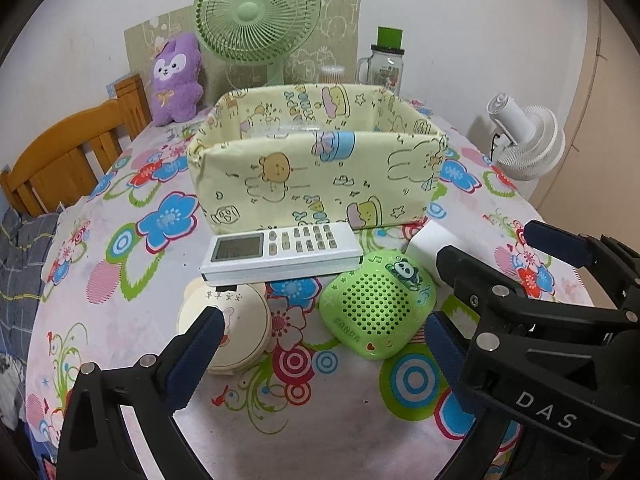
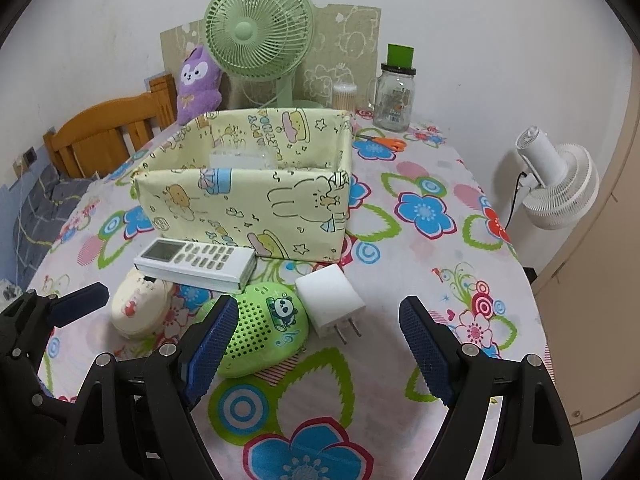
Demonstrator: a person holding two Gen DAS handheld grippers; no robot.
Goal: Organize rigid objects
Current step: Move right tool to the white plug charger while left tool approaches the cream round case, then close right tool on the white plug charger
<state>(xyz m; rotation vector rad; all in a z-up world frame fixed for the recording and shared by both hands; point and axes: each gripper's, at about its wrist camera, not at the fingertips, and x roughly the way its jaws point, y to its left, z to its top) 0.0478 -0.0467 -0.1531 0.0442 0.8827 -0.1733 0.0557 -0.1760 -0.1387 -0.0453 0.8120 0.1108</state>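
Note:
A white remote (image 1: 280, 252) lies in front of the yellow cartoon-print fabric box (image 1: 320, 184). Near it lie a green panda speaker (image 1: 376, 304), a cream round case (image 1: 228, 328) and a white charger plug (image 1: 428, 240). My left gripper (image 1: 324, 348) hangs open just before the case and the speaker, with nothing between its pads. My right gripper (image 2: 320, 348) is open too; the charger plug (image 2: 330, 300) lies just ahead of it and the speaker (image 2: 264, 332) is beside its left finger (image 2: 212, 348). Something clear lies inside the box (image 2: 248, 208).
A green fan (image 2: 258, 28), a purple plush (image 2: 200, 84), a glass jar (image 2: 394, 96), a swab tub (image 2: 344, 94) and orange scissors (image 2: 386, 142) stand behind the box. A wooden chair (image 2: 108, 136) is at the left, a white fan (image 2: 560, 180) past the table's right edge.

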